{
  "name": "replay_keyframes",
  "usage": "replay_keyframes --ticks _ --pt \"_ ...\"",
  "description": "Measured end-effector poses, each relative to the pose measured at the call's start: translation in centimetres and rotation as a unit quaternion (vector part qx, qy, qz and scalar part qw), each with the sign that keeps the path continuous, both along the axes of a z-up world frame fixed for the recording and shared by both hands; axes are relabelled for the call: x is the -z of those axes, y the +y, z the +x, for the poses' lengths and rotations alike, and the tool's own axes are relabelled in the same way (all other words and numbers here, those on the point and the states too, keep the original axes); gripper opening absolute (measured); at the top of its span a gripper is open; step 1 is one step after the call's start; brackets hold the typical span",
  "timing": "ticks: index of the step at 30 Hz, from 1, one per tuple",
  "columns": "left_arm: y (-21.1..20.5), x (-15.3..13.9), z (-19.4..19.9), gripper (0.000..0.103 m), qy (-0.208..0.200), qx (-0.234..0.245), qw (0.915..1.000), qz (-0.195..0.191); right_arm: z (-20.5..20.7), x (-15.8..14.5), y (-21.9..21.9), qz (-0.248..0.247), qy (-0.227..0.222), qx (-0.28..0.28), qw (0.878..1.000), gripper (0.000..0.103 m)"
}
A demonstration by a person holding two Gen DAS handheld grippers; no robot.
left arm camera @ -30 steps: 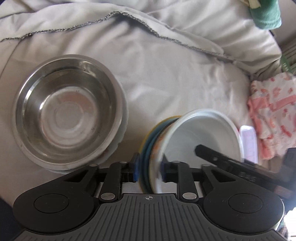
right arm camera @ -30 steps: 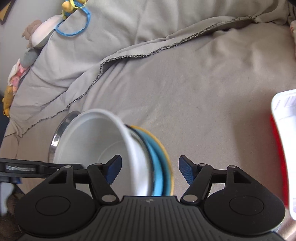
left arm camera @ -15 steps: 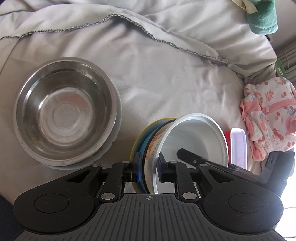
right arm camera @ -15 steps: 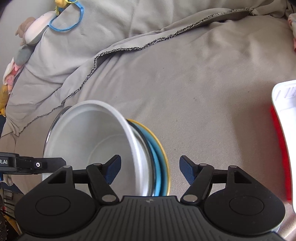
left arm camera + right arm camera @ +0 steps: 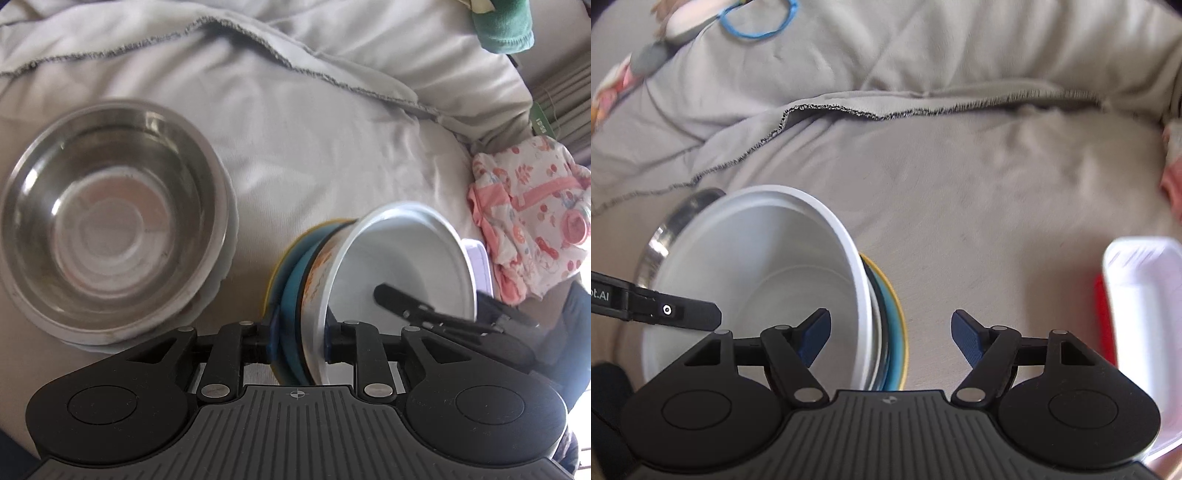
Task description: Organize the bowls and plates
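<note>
A white bowl (image 5: 399,266) nested on a blue plate (image 5: 295,280) and a yellow plate (image 5: 275,273) stands tilted on edge on the grey bedsheet. My left gripper (image 5: 299,336) has one pad behind the plates and one inside the bowl; its jaws are opening, and both pads still touch the stack. My right gripper (image 5: 888,317) straddles the same stack (image 5: 864,295) without touching it, and its jaws are opening. One of its fingers (image 5: 406,306) reaches into the bowl. A steel bowl (image 5: 110,221) sits on a pale plate to the left.
A pink patterned cloth (image 5: 528,214) and a green cloth (image 5: 506,26) lie at the right. A white and red container (image 5: 1137,314) sits close to the right of the stack. Folded bedding (image 5: 886,66) rises behind, with a blue ring (image 5: 757,22) on it.
My left jaws have widened a little around the stack, and the bowl now leans further off the plates. My right gripper has rolled, and its jaws have spread slightly.
</note>
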State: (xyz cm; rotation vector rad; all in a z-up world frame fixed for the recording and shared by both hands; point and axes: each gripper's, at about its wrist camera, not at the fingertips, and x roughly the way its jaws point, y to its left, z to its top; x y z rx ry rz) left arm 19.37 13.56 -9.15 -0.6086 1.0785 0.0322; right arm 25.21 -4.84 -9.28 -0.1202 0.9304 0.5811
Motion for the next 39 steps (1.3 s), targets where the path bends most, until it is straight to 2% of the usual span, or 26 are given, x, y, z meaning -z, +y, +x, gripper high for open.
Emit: replay_keyframes --ticks 5,6,8,10,12,14,19,22,24,25,28,30,31,36,39 --pt "-0.7 -0.6 -1.4 0.025 -0.025 0.002 0.9995 0.020 -1.2 -0.1 0.5 -0.026 -0.037 0.001 0.999 0.080" --pt "-1.1 -1.1 -1.6 0.026 -0.030 0.004 0.9989 0.037 -1.5 0.0 0.5 -0.029 -0.046 0.002 0.999 0.083" --pt "-1.9 -2.2 -2.2 0.034 -0.041 0.008 0.9957 0.083 -2.0 0.1 0.5 -0.025 -0.056 0.009 0.998 0.084" --pt "-2.3 -2.8 -2.5 0.040 -0.046 0.009 0.9921 0.116 -1.7 0.3 0.4 -0.004 -0.033 0.001 0.999 0.084" --pt "-2.5 -2.7 -2.4 0.040 -0.042 0.016 0.9917 0.121 -1.2 0.7 0.4 0.018 0.007 -0.005 1.000 0.084" --pt "-2.3 -2.1 -2.1 0.042 -0.029 0.016 0.9930 0.113 -0.9 1.2 0.5 0.028 0.026 0.001 0.999 0.083" --pt "-1.6 0.1 -1.4 0.044 -0.001 0.005 0.9977 0.067 -0.8 1.5 0.3 0.053 0.044 0.008 0.998 0.083" --pt "-1.1 1.3 -1.2 0.039 0.007 -0.002 0.9999 0.011 -0.8 1.7 0.0 0.058 0.056 0.016 0.997 0.083" --pt "-0.8 1.9 -1.2 0.045 0.007 -0.005 0.9994 -0.033 -0.6 2.0 -0.2 0.062 0.064 0.018 0.996 0.082" --pt "-0.8 2.0 -1.2 0.048 0.005 -0.005 0.9992 -0.040 -0.5 2.2 -0.4 0.069 0.072 0.018 0.995 0.080" --pt "-1.0 2.0 -1.2 0.054 -0.001 0.007 0.9992 -0.039 0.2 2.8 -1.2 0.116 0.120 0.011 0.986 0.077" --pt "-1.2 2.2 -0.9 0.058 -0.002 0.014 0.9991 -0.040 0.9 3.5 -1.8 0.164 0.169 0.007 0.972 0.076" --pt "-1.3 2.3 -0.8 0.058 -0.001 0.017 0.9991 -0.039 1.1 3.7 -1.9 0.178 0.182 0.008 0.967 0.072" --pt "-1.1 3.9 0.4 0.058 0.019 0.003 0.9966 -0.080 0.7 3.1 -1.4 0.140 0.139 0.019 0.980 0.070" --pt "-1.9 4.1 0.7 0.058 0.024 0.015 0.9978 -0.059 0.8 3.1 -1.4 0.127 0.141 0.026 0.981 0.064"
